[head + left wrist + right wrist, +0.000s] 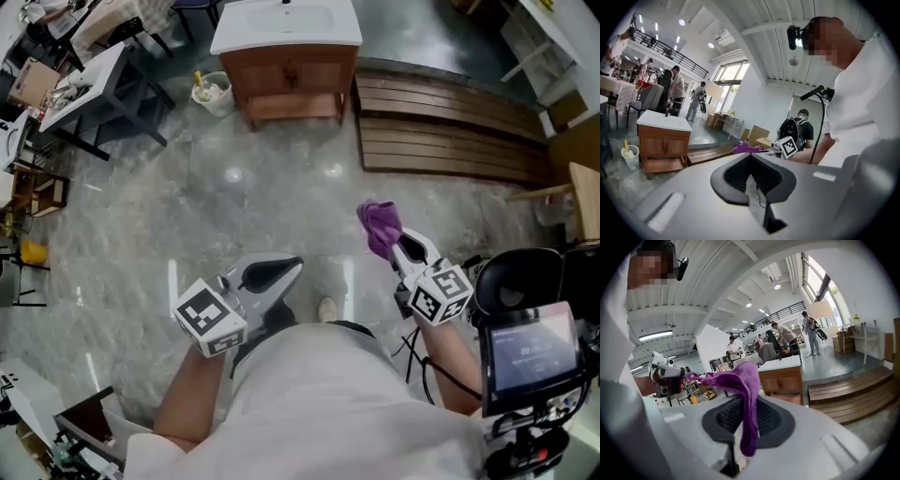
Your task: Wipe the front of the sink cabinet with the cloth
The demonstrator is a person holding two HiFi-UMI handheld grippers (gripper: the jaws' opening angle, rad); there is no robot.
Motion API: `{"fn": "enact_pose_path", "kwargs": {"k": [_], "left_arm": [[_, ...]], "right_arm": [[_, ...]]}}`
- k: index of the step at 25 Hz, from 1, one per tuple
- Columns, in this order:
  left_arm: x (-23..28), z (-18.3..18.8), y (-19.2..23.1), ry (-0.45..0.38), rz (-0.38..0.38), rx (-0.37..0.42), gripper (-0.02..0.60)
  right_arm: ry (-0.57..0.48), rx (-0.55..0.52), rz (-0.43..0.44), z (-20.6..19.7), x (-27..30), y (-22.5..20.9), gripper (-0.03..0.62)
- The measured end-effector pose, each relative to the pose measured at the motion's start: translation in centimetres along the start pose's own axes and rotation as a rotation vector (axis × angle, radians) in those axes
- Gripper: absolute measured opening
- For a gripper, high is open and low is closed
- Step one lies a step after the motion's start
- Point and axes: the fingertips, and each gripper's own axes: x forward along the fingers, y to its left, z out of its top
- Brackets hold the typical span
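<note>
The right gripper [405, 249] has its jaws clamped on the purple cloth [379, 225]. The left gripper [277, 272] has its jaws pressed together, empty. The wooden sink cabinet [292, 73] stands well apart, across the floor. The wipe calls for walking close first, then pressing the cloth's loose end flat against the doors.

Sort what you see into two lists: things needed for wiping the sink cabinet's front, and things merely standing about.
Needed: purple cloth; right gripper, clamped on it; sink cabinet.
Standing about: white bucket; wooden platform.
</note>
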Motion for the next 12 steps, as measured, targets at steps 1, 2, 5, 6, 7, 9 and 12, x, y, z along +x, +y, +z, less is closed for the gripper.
{"fn": "enact_pose_path", "kwargs": {"k": [1, 2, 5, 6, 7, 9, 12], "left_arm": [[0.4, 0.1, 1.9, 0.003, -0.006, -0.005, 0.006], [0.5, 0.1, 3.9, 0.005, -0.011, -0.01, 0.006], [0.3, 0.7, 8.9, 0.008, -0.036, -0.014, 0.006], [0.3, 1.3, 10.5, 0.009, -0.047, -0.012, 0.006], [0.3, 2.2, 12.3, 0.013, -0.06, -0.01, 0.006], [0.4, 4.0, 16.2, 0.025, -0.101, -0.008, 0.006], [0.7, 5.8, 22.0, 0.053, -0.193, -0.007, 0.006]], "right_arm": [[0.001, 0.013, -0.007, 0.0, 1.7, -0.9, 0.056], [0.001, 0.024, -0.015, 0.2, 3.5, -1.6, 0.055], [0.006, 0.049, -0.056, 1.1, 7.2, -2.9, 0.055], [0.008, 0.061, -0.077, 1.5, 8.4, -3.3, 0.056], [0.01, 0.075, -0.101, 2.0, 9.7, -3.8, 0.056], [0.014, 0.1, -0.149, 3.0, 13.2, -4.7, 0.057], [0.013, 0.116, -0.209, 5.0, 19.5, -6.6, 0.056]]}}
